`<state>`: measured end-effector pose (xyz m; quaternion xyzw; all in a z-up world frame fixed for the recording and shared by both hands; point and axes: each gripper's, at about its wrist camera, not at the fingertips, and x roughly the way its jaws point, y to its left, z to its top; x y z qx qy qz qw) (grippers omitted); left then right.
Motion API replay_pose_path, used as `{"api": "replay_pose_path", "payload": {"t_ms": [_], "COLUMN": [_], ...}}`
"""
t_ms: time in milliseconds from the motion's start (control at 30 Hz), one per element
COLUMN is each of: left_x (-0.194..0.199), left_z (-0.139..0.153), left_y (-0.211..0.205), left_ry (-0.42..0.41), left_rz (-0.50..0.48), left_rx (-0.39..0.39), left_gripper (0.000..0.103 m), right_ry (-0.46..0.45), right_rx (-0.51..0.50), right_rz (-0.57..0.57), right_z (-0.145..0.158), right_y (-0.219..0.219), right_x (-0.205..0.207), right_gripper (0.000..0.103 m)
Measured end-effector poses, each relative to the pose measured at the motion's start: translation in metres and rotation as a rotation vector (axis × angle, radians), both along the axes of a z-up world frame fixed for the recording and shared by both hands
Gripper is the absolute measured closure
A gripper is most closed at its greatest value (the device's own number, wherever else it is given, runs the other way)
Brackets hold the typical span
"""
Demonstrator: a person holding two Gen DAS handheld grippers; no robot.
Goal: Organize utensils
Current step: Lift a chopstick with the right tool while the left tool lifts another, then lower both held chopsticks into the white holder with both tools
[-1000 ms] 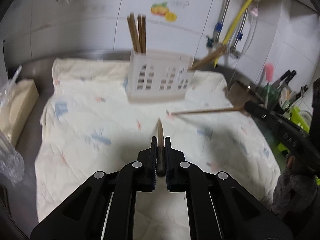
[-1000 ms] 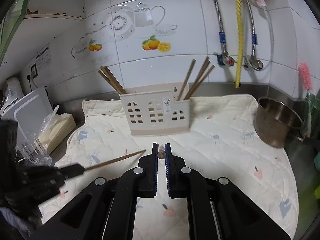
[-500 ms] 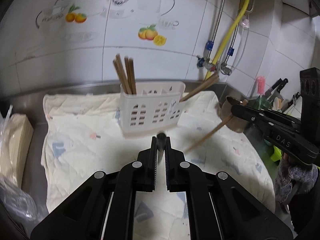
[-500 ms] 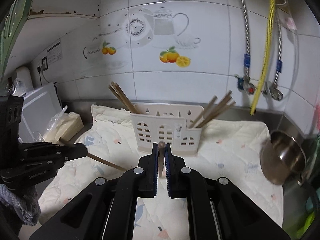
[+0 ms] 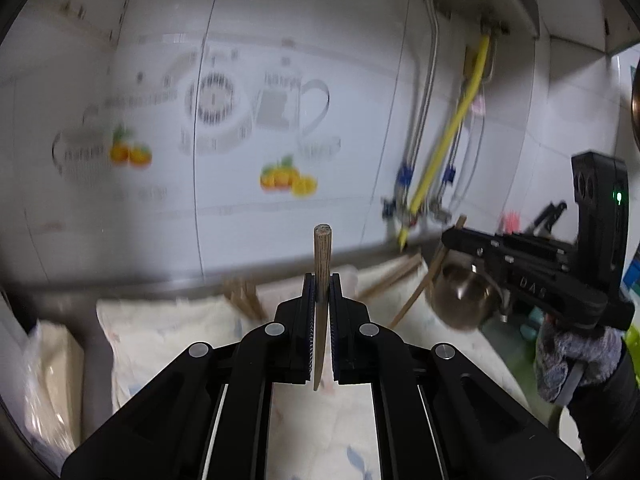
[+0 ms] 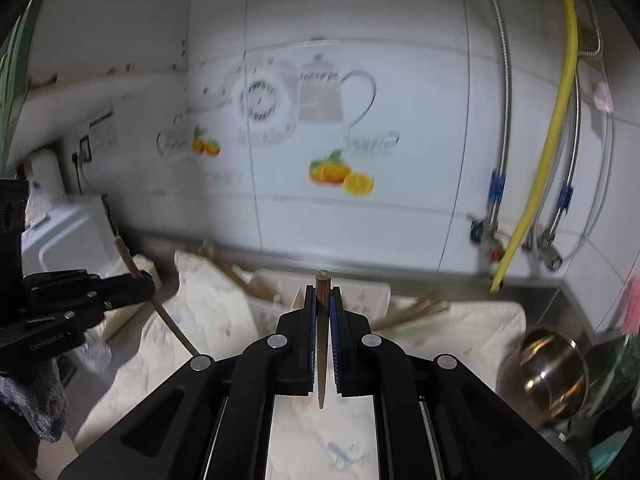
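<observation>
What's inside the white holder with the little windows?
In the right wrist view, the white holder shows blurry brown chopsticks leaning out on the right and more on the left. The right gripper and its chopstick cover the middle, so that part stays hidden.

holder on cloth, wall behind, pot at right

Cream quilted cloth on the counter, steel pot at its right edge, yellow hose and braided pipes on fruit-decal tiles
</observation>
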<state>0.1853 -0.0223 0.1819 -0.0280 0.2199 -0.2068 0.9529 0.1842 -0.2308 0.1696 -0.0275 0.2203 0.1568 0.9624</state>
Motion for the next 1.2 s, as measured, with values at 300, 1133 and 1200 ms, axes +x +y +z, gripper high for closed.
{"api": "replay_pose_path", "payload": {"t_ms": [300,1133,1200], "left_x": [0.048,0.108,0.107], "left_z": [0.042,-0.033,-0.034], "left_y": [-0.014,-0.008,-0.007], "left_ry": [-0.117,0.053,0.054], "left_rz": [0.115,0.166,0.168], "left_rx": [0.055,0.059,0.061], "left_gripper": [0.098,0.097,0.097], "right_ry": [-0.090,0.045,0.059], "right_rx": [0.038,0.039,0.045], "right_rz": [-0.051,-0.070,-0.071], "right_z": [0.046,-0.028,-0.033], "right_y": [-0.016,-0.009,-0.009], "right_x": [0.032,0.103,0.105], "right_gripper": [0.096,0.096,0.096]}}
